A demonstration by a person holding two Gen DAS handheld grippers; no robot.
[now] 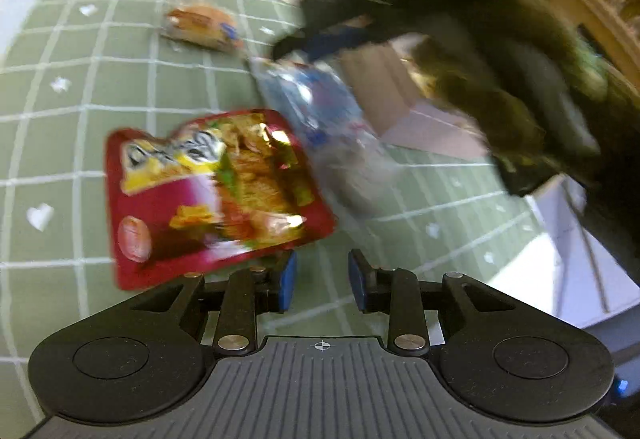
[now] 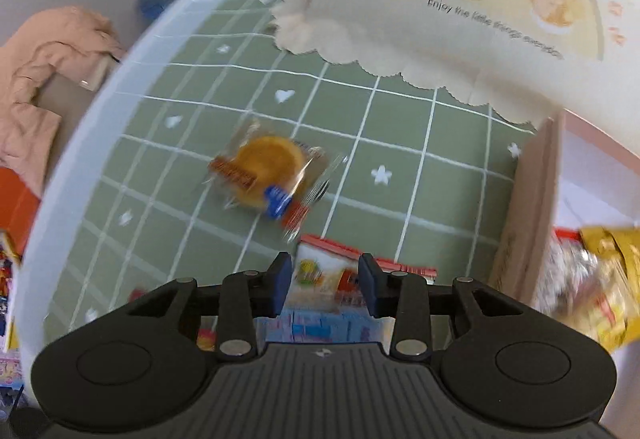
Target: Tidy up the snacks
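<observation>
In the left wrist view my left gripper (image 1: 322,281) is open and empty just above the table, with a red snack bag (image 1: 212,195) just ahead to its left. A blue and clear packet (image 1: 320,111) hangs blurred beyond it, under the dark right gripper (image 1: 360,27). A wrapped round cake (image 1: 200,25) lies further back. In the right wrist view my right gripper (image 2: 325,285) has its jaws on either side of a white, red and blue packet (image 2: 332,291). The wrapped cake (image 2: 268,171) lies ahead of it.
A green checked tablecloth (image 2: 200,119) covers the round table. A pink open box (image 2: 532,207) at the right holds yellow snack bags (image 2: 600,279); its cream lid (image 2: 460,19) stands open behind. A pink jacket (image 2: 48,71) lies off the table's left.
</observation>
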